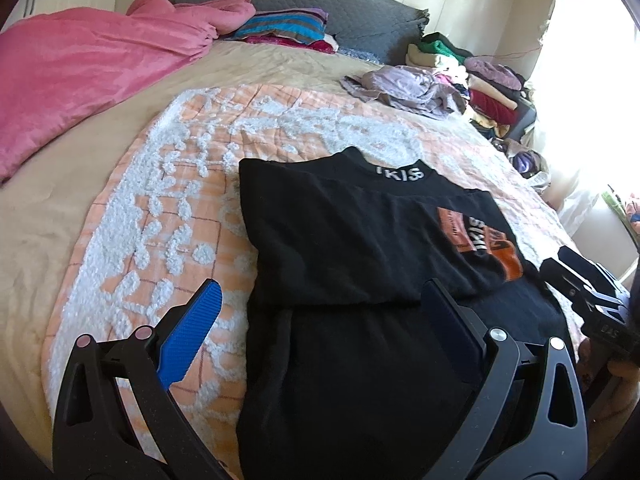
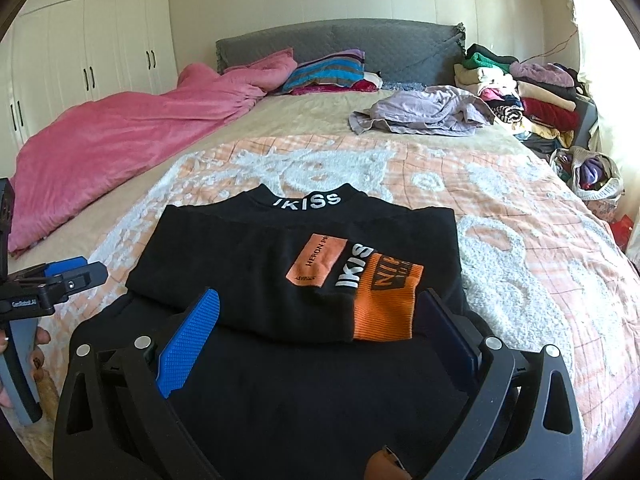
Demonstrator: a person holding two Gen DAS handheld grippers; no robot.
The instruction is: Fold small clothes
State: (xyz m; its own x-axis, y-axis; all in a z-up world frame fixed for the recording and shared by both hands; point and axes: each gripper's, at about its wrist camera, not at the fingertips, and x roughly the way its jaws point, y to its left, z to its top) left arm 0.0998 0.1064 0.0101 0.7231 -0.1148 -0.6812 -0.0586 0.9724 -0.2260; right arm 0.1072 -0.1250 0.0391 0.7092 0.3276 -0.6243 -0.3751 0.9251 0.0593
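- Left wrist view: the left gripper [image 1: 320, 308] stands with its jaws spread wide and nothing held between them. Its blue-padded finger [image 1: 192, 332] hangs over the peach and white quilt [image 1: 168, 208]; the other finger sits above the cloth.
- The black shirt [image 1: 340, 232] lies flat on the quilt, on the near part of the bed [image 1: 60, 208]. Its left edge runs up between the two fingers, so most of the garment lies ahead of the jaws and to their right, untouched by the pads.
- One black shirt is seen here, partly folded, an upper layer laid over a lower one. Its collar with white lettering points away toward the grey headboard [image 1: 320, 8], and its long axis runs from the camera toward that headboard.
- The right gripper [image 1: 592, 292] shows at the right edge, just past the shirt's right side; from here its jaws cannot be judged.
- Right wrist view: the right gripper [image 2: 320, 316] is wide open and holds nothing. The black shirt [image 2: 240, 264] lies centred below and ahead of its two fingers, the orange patches near the right one.
- Counted here: one shirt, two grippers, one pink blanket [image 2: 120, 136], one loose lilac garment [image 2: 420, 112], one stack of folded clothes [image 2: 532, 92].
- The left gripper [image 2: 76, 276] is at the left edge, beside the shirt, in a hand [image 2: 24, 356].
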